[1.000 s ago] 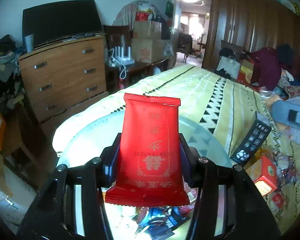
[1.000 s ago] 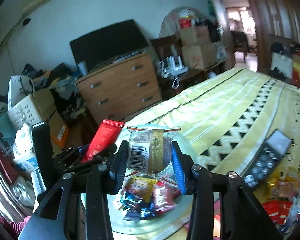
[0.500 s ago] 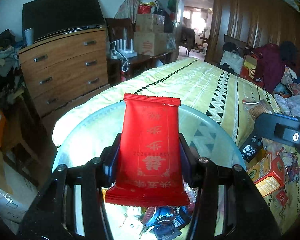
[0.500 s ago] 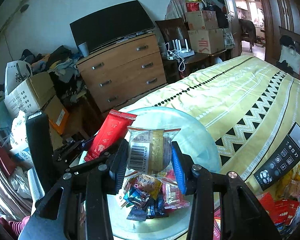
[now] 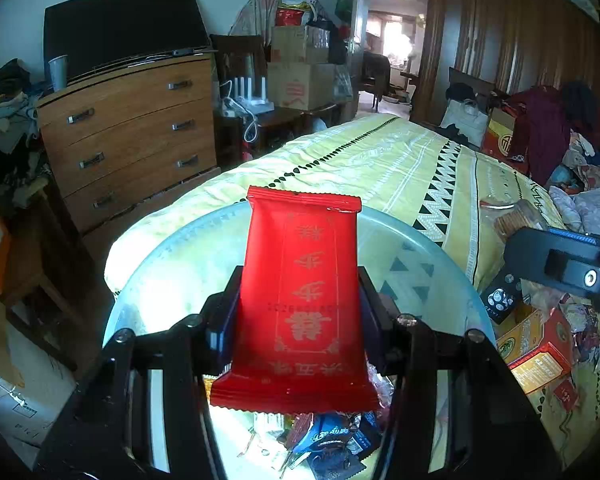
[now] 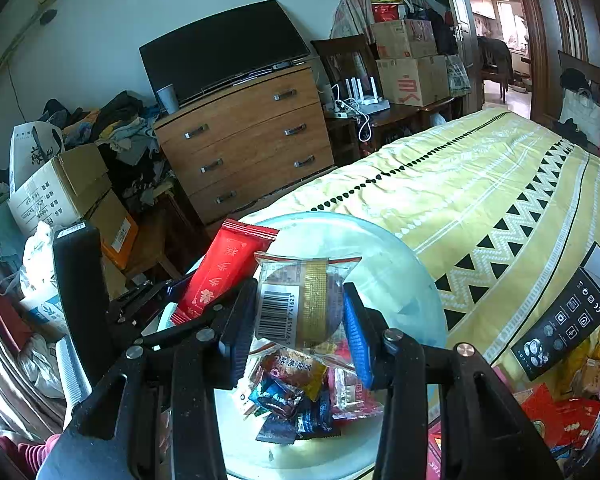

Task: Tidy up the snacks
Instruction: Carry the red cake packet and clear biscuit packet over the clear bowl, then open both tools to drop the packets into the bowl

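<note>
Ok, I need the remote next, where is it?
In the right wrist view the remote lies on the yellow bedspread, right of the glass bowl, above the loose snacks.

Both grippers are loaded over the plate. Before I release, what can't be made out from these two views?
- Left wrist view: the red packet in the left gripper hides the glass plate's middle and most of the snack pile.
- Right wrist view: the clear barcode packet in the right gripper covers the pile's far side; its print is too small to read.
- Neither view shows either packet's height above the plate.
</note>
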The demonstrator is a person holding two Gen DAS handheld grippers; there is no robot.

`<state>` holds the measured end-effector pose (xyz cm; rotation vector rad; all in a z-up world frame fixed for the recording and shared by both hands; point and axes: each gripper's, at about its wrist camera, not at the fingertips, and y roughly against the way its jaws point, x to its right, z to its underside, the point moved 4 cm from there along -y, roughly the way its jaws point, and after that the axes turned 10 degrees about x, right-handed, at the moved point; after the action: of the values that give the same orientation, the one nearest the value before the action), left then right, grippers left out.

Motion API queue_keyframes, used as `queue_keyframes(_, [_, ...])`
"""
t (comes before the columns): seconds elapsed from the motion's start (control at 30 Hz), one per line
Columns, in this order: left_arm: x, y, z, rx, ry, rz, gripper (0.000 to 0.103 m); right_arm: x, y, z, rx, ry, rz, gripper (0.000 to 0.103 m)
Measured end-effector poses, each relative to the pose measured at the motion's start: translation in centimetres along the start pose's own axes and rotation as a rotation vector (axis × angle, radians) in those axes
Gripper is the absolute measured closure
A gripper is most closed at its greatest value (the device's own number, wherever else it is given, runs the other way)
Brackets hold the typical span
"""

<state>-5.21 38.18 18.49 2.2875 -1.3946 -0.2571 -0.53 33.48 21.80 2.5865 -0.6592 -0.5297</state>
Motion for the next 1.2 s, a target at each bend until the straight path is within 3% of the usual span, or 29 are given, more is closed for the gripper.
queue_keyframes(0.97, [-1.4, -0.8, 0.8, -0.034, 0.02, -0.01, 0.051, -1.5, -1.1, 0.5, -0.012, 0.005, -0.013, 0.055])
queue_keyframes(1.2, [-1.7, -0.9, 1.2, -0.05, 0.016, -0.031, 0.043, -1.8, -1.2, 0.5, -0.011, 0.008, -0.018, 0.048])
